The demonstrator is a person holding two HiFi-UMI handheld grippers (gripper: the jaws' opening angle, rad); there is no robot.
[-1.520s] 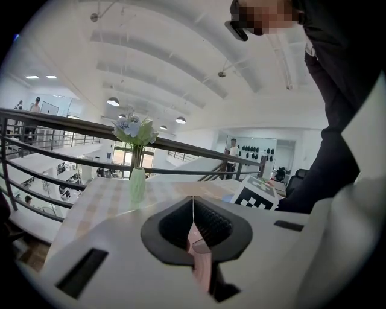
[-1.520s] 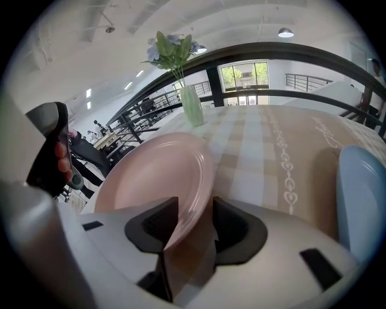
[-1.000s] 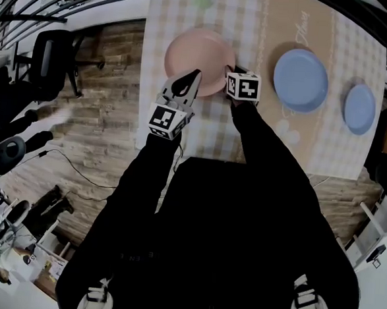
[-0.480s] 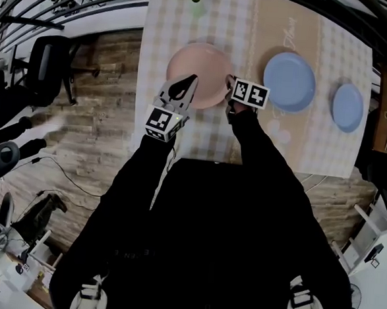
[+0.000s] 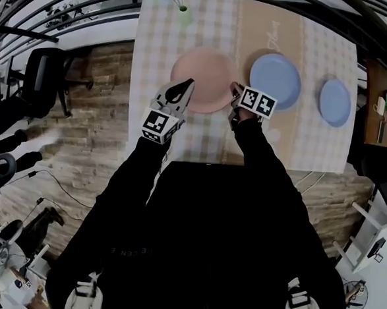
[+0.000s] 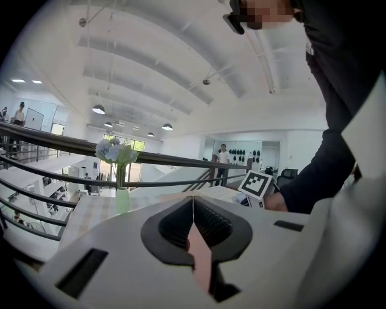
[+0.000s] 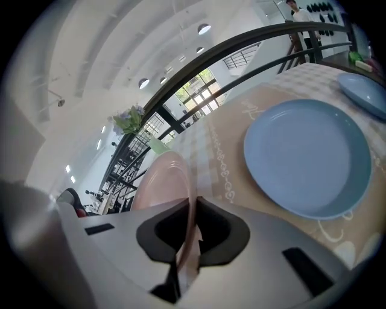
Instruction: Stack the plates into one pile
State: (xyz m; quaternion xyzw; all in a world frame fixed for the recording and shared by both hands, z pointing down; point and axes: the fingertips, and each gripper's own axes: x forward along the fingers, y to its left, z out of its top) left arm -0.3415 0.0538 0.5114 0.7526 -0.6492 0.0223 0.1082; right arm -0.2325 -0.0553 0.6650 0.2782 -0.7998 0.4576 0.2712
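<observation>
A pink plate (image 5: pixel 202 80) is at the left of the checked table (image 5: pixel 154 49), held by its near rim at both sides. My left gripper (image 5: pixel 185 88) is shut on its left rim; a pink sliver of the plate (image 6: pixel 199 256) shows between those jaws. My right gripper (image 5: pixel 236 91) is shut on its right rim, where the pink plate (image 7: pixel 158 180) rises tilted out of the jaws (image 7: pixel 192 218). A large blue plate (image 5: pixel 275 81) (image 7: pixel 307 157) lies just right of it. A small blue plate (image 5: pixel 334 102) (image 7: pixel 365 90) lies further right.
A small vase of flowers (image 5: pixel 183 14) (image 6: pixel 121 184) stands at the table's far edge, behind the pink plate. A beige runner (image 5: pixel 281 31) lies under the large blue plate. Railings and a wooden floor surround the table; an office chair (image 5: pixel 46 71) stands at the left.
Both grippers and the pink plate have shifted right, so the plate now sits closer to the large blue plate. The head view has also swung, showing more of the table.
</observation>
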